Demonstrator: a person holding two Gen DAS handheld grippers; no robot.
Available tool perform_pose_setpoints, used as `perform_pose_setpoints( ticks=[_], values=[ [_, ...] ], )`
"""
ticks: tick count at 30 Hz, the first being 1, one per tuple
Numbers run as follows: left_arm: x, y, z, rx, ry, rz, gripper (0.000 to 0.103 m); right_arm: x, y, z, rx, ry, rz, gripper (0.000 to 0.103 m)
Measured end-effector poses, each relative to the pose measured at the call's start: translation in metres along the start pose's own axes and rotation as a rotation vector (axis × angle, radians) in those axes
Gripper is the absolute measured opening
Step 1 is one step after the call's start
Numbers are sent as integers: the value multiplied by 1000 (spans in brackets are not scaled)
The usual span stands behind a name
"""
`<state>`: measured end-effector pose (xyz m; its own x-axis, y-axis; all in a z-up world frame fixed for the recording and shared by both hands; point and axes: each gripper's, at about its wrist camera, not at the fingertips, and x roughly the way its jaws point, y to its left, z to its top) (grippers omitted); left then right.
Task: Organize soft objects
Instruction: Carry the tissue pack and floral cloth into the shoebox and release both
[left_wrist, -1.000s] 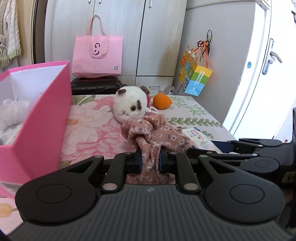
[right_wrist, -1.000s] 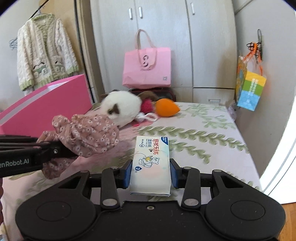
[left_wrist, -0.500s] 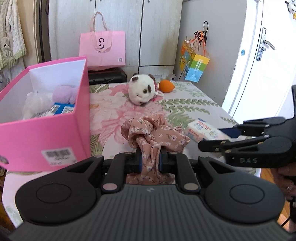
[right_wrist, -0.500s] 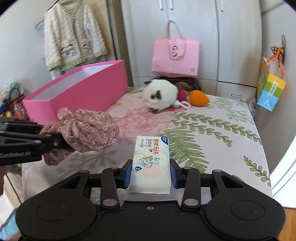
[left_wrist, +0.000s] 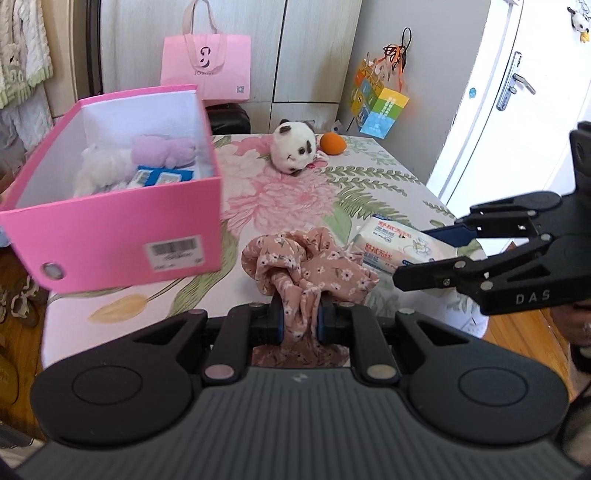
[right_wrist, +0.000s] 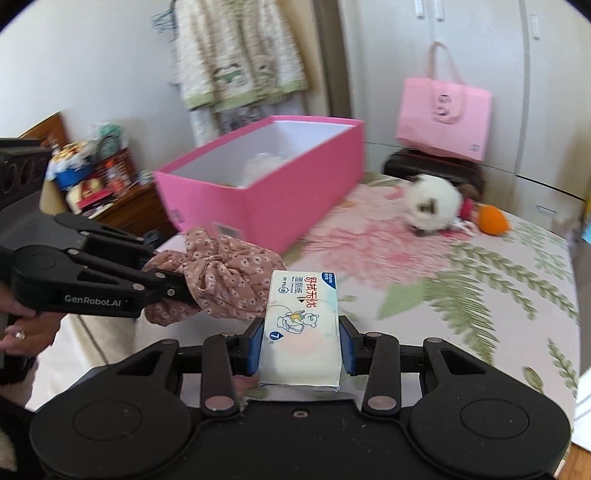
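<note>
My left gripper (left_wrist: 299, 319) is shut on a pink floral cloth scrunchie (left_wrist: 308, 266), held above the front of the table; the same scrunchie (right_wrist: 225, 275) shows at the left in the right wrist view. My right gripper (right_wrist: 300, 341) is shut on a white wet-wipe pack (right_wrist: 301, 325), which also appears as the pack (left_wrist: 391, 243) to the right of the scrunchie. An open pink box (left_wrist: 122, 229) stands at the left with soft toys and blue packets inside. A white plush toy (left_wrist: 293, 151) and an orange sponge (left_wrist: 331, 143) lie at the table's far end.
The table wears a floral cloth (left_wrist: 280, 192). A pink tote bag (left_wrist: 207, 68) sits on a dark case behind it, by the wardrobe. A colourful paper bag (left_wrist: 380, 105) hangs on the right wall near a white door (left_wrist: 517, 110). Cluttered shelves (right_wrist: 92, 181) stand at the left.
Both grippers have pulled back and risen with their loads, so the table and box look farther and lower. The box's inside has come into view. The right gripper has turned leftwards, toward the box.
</note>
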<state>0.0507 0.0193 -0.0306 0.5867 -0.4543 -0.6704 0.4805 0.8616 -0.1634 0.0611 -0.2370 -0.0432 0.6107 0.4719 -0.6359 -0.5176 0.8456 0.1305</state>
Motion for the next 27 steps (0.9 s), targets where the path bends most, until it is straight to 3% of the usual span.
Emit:
perform_pose_setpoints(
  ticks=[5, 13, 19, 23, 27],
  values=[
    [-34, 21, -4, -40, 0, 16, 14, -4, 21, 18, -31, 4, 86, 46],
    [-78, 36, 15, -4, -80, 79, 14, -2, 53, 54, -99, -10, 197, 46],
    [-86, 48, 41, 32, -198, 138, 14, 2, 67, 87, -148, -128, 178, 46],
    [-76, 67, 59, 33, -282, 228, 14, 17, 66, 109, -158, -195, 141, 46],
    [-53, 95, 80, -19, -277, 224, 14, 43, 58, 133, -151, -192, 121, 46]
  ],
)
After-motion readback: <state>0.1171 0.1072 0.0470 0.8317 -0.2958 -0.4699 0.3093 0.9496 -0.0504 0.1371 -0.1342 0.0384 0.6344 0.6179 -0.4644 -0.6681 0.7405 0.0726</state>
